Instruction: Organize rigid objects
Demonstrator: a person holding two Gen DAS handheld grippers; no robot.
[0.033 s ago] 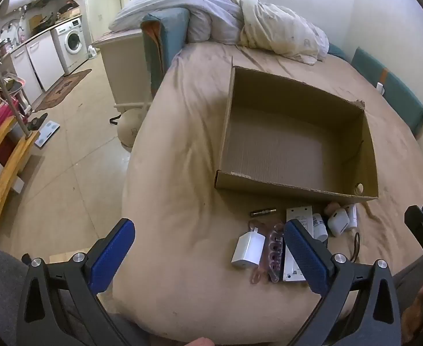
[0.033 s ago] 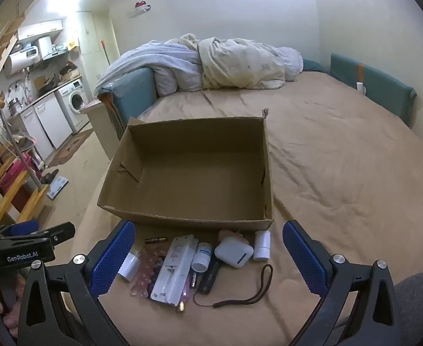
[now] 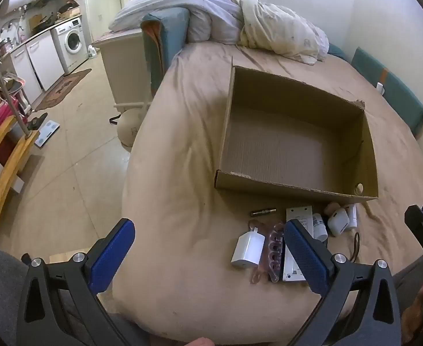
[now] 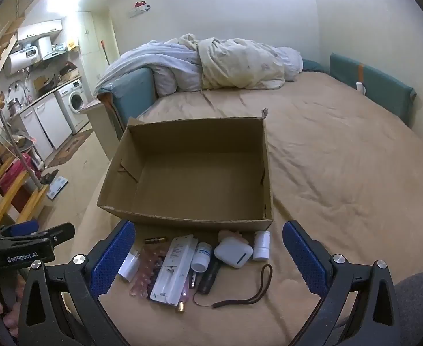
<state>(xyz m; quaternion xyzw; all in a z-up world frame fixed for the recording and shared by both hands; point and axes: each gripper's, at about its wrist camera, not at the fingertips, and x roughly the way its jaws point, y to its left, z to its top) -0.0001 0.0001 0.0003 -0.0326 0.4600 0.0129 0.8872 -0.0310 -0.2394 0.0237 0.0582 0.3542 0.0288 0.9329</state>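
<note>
An empty cardboard box [image 3: 283, 188] [image 4: 182, 216] stands open on the tan bed. In front of its near wall lies a cluster of small items: a white charger plug [image 3: 247, 249] [image 4: 129, 265], a pink toe separator [image 3: 270, 252], a flat white package [image 4: 174, 268], a small white bottle [image 4: 202, 256], a white earbud case [image 3: 338, 221] [image 4: 233, 251], another white bottle [image 4: 261, 245] and a black flashlight [image 4: 208, 278] with a strap. My left gripper [image 3: 208, 227] hovers open to the left of the cluster. My right gripper [image 4: 208, 227] hovers open above it, holding nothing.
A crumpled duvet [image 4: 226, 63] is heaped at the bed's far end, and teal cushions [image 4: 373, 86] line the right wall. The bed's left edge drops to a tiled floor [image 3: 76, 158]. Beyond are a washing machine [image 3: 71, 41] and wooden stairs [image 3: 3, 155].
</note>
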